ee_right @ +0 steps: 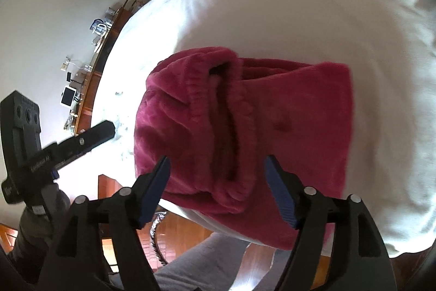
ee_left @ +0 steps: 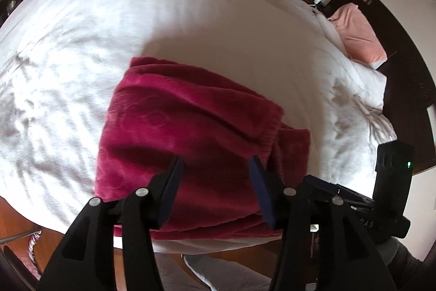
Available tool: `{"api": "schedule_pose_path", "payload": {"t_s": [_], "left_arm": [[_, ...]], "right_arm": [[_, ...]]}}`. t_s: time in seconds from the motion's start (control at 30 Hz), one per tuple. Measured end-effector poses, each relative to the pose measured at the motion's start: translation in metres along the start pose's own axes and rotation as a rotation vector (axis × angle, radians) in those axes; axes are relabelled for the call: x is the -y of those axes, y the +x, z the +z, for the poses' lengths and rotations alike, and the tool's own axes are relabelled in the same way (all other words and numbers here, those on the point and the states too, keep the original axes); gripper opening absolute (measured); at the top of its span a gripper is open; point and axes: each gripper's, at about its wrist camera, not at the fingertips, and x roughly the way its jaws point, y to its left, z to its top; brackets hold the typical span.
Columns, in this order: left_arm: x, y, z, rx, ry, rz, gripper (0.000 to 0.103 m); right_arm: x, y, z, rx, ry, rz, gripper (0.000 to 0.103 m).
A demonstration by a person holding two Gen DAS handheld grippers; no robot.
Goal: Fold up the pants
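**Op:** Black linkages of my left claw [ee_left: 215,165] fill the bottom of the left wrist view, and I see its blue pads spread wide, released, nothing between them. They hover above the near part of the pants [ee_left: 190,132].

**Desk:** Start with the biggest thing, please.

**Op:** That is the bed [ee_left: 169,18], covered in a white, rumpled duvet. On it, close to the near edge, lie the pants: crimson, plush, already doubled into a squat bundle. From the right wrist view the pants [ee_right: 299,122] show a ribbed elastic waistband [ee_right: 199,89] gaping open on top, with a flatter layer spreading out to the right.

**Desk:** Any containers?

**Op:** None that I can make out with contents. A pink pillow [ee_left: 357,32] sits at the head of the bed, beside a dark headboard [ee_left: 408,89]. Along the wall a wooden shelf [ee_right: 100,51] carries small clutter, too tiny to name.

**Desk:** And the right side?

**Op:** My right claw [ee_right: 216,168] is also released, pads wide apart, poised over the bundle's near edge with the waistband opening between them, gripping nothing. Whether the tips brush the fabric, I cannot tell. Each device is visible from the other's camera: the left claw [ee_right: 109,127] points in toward the bundle, just beside it.
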Motion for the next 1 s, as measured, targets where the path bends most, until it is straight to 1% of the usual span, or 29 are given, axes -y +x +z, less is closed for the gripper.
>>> {"api": "schedule_pose_path", "payload": {"t_s": [0.03,0.07,0.1,0.2,0.3,0.43,0.47,0.5,0.53,0.57,0.63,0.7,0.77,0.8,0.83,0.87,0.93,1.0], "left_arm": [[-0.005,0.0,0.0,-0.004,-0.001,0.005,0.056],[-0.01,0.001,0.001,-0.008,-0.002,0.011,0.059],[-0.014,0.002,0.002,-0.012,-0.003,0.013,0.06],[-0.03,0.004,0.004,-0.028,-0.012,0.026,0.06],[-0.047,0.007,0.007,-0.042,-0.026,0.036,0.06],[-0.071,0.011,0.01,-0.064,-0.047,0.057,0.06],[-0.076,0.012,0.01,-0.071,-0.052,0.062,0.06],[-0.08,0.013,0.01,-0.075,-0.055,0.066,0.06],[-0.084,0.014,0.01,-0.08,-0.06,0.071,0.06],[-0.088,0.016,0.011,-0.085,-0.063,0.076,0.06],[-0.093,0.018,0.011,-0.09,-0.069,0.085,0.06],[-0.097,0.019,0.011,-0.093,-0.075,0.092,0.06],[-0.099,0.019,0.012,-0.093,-0.078,0.097,0.06],[-0.099,0.019,0.012,-0.092,-0.079,0.1,0.06],[-0.099,0.019,0.012,-0.091,-0.079,0.102,0.06],[-0.098,0.018,0.012,-0.089,-0.078,0.105,0.06],[-0.096,0.017,0.011,-0.084,-0.076,0.107,0.06],[-0.093,0.017,0.01,-0.082,-0.072,0.109,0.06]], "right_arm": [[-0.004,0.007,0.003,-0.006,0.008,0.001,0.077],[-0.006,0.012,0.005,-0.012,0.015,-0.002,0.077],[-0.008,0.019,0.008,-0.018,0.022,-0.007,0.077],[-0.008,0.034,0.013,-0.038,0.047,-0.029,0.077],[-0.008,0.052,0.02,-0.046,0.076,-0.07,0.077],[-0.013,0.066,0.027,-0.061,0.084,-0.095,0.076],[-0.015,0.068,0.028,-0.065,0.075,-0.1,0.074],[-0.018,0.071,0.028,-0.07,0.058,-0.125,0.063],[-0.021,0.072,0.028,-0.076,0.042,-0.155,0.047],[-0.022,0.074,0.027,-0.083,0.024,-0.188,0.041],[-0.024,0.072,0.026,-0.085,0.003,-0.189,0.028],[-0.026,0.064,0.027,-0.078,-0.007,-0.169,0.023],[-0.032,0.05,0.028,-0.063,-0.008,-0.124,0.016],[-0.035,0.042,0.029,-0.051,-0.013,-0.098,0.009],[-0.04,0.029,0.03,-0.032,-0.025,-0.06,0.009],[-0.045,0.017,0.03,-0.009,-0.043,-0.041,0.009],[-0.051,0.0,0.029,0.022,-0.074,-0.025,0.009],[-0.05,-0.015,0.024,0.04,-0.075,-0.015,0.009]]}}
